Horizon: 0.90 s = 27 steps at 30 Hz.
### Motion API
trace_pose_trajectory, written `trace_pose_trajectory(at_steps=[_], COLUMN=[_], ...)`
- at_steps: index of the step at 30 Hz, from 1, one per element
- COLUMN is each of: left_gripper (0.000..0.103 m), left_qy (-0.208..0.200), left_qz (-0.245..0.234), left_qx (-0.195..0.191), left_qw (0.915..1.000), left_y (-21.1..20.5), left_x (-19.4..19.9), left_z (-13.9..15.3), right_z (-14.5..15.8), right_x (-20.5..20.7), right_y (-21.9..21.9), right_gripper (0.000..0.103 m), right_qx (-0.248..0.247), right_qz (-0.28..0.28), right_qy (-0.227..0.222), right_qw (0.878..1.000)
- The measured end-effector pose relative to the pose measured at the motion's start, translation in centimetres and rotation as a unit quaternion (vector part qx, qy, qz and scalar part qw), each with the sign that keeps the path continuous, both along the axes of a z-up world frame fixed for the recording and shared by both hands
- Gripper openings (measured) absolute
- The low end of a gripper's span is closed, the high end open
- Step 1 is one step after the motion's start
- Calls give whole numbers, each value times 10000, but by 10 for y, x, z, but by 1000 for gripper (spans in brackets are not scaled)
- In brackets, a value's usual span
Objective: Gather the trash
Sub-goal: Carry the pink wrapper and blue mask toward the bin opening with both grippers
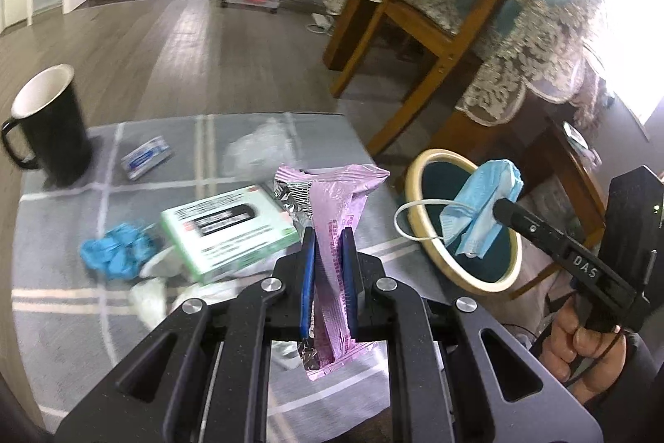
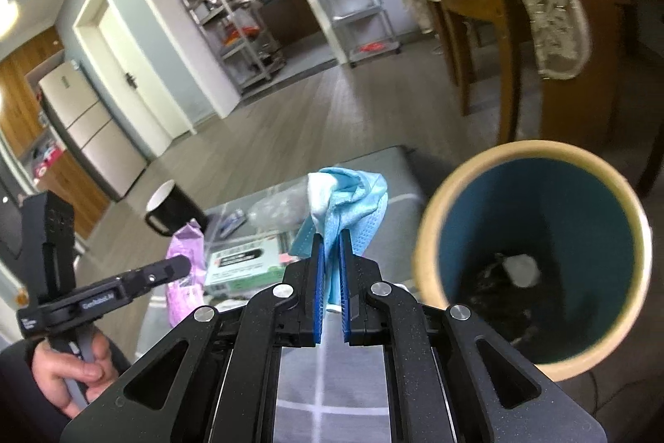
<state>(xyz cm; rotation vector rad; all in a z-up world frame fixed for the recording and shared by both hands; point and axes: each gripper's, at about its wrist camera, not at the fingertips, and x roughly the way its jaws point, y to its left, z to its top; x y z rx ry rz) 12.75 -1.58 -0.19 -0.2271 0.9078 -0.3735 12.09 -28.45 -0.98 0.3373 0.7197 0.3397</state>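
My left gripper [image 1: 328, 235] is shut on a pink foil wrapper [image 1: 336, 202], which stands up between the blue pads above the grey checked table [image 1: 62, 297]. My right gripper [image 2: 331, 239] is shut on a crumpled blue face mask [image 2: 352, 194]; in the left wrist view the mask [image 1: 485, 202] hangs over the round bin [image 1: 419, 173], its ear loop dangling. The bin [image 2: 431, 235] has a cream rim and a teal inside, with some dark rubbish and a white scrap at the bottom. It stands just right of the table.
On the table lie a green-and-white box [image 1: 224, 231], a crumpled blue glove [image 1: 116, 252], white tissue [image 1: 153, 293], a clear plastic wad [image 1: 261, 148], a small blue sachet [image 1: 147, 156] and a black mug [image 1: 50, 127]. Wooden chairs [image 1: 406, 19] with lace covers stand behind the bin.
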Motion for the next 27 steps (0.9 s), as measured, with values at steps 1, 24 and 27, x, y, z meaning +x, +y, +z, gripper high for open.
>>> trace_pose_trajectory(at_steps=[1,24,27], left_gripper=[11,11,11], left_qy=[-15,121,168], left_qz=[-73,-1034,-1171], left_qx=[0,-50,-47], left_qw=[10000,9946,9930], left_y=[-8,-138,-159], left_x=[3,47,55], left_z=[1,-11,-14], right_z=[-1,-18,-22], right_x=[-2,-16,-17], right_y=[-6,-84,-97], right_gripper=[8,8,8], right_qx=[-18,-456,-427], right_qz=[-70,-1124,-1275], right_qy=[8,400,478], right_qw=[10000,9918,9898])
